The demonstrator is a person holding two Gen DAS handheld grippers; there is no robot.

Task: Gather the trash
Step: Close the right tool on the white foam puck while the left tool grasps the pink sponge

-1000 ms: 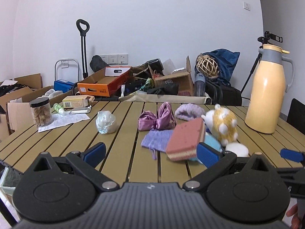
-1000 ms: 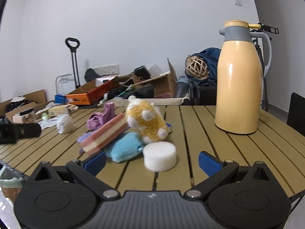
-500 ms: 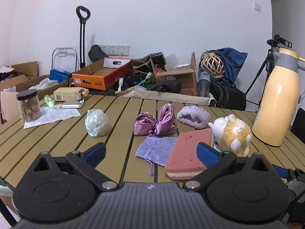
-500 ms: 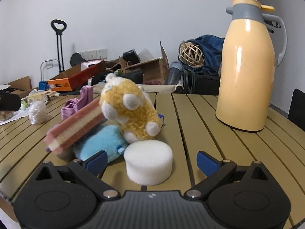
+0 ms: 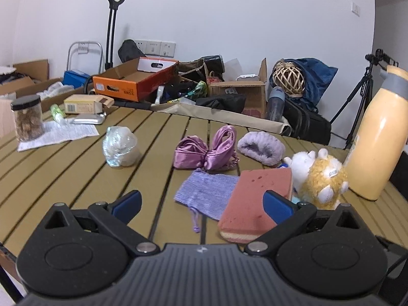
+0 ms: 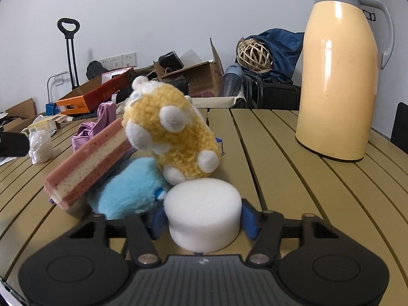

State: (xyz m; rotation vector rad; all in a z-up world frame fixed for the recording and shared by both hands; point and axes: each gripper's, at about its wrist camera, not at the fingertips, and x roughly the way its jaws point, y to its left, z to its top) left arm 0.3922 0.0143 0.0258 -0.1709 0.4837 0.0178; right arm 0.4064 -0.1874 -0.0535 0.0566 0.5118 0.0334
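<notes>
The right gripper (image 6: 202,220) had just been closing on the white foam puck (image 6: 202,215), and its blue pads (image 6: 248,219) stood pressed to the puck's two sides, a grip that looked meant to lift it off the slatted table (image 6: 293,178) as the first piece of trash. The puck lay nearest the camera, touching the foot of the yellow plush toy (image 6: 173,137) just behind it. That toy leaned on a blue plush (image 6: 127,191) to the puck's left, and a pink sponge (image 6: 86,168) rested tilted on the same heap, propped rather than flat. Well behind and to the right of the puck stood one yellow jug (image 6: 336,76), upright and apart from the pile.

The left gripper (image 5: 202,204) hung over the table with its fingers wide apart and nothing between them, seemingly free for a second pickup. Beyond the puck's pile, in the left view, lay one lilac knitted pouch (image 5: 206,193), one purple satin bow (image 5: 206,150), one lilac fuzzy band (image 5: 261,148) and one crumpled plastic wrapper (image 5: 119,149), likely trash too. Farthest from the puck sat one jar (image 5: 26,117) on a sheet of paper (image 5: 58,134).

Counted: two plush toys, one sponge, one puck, one jug.
</notes>
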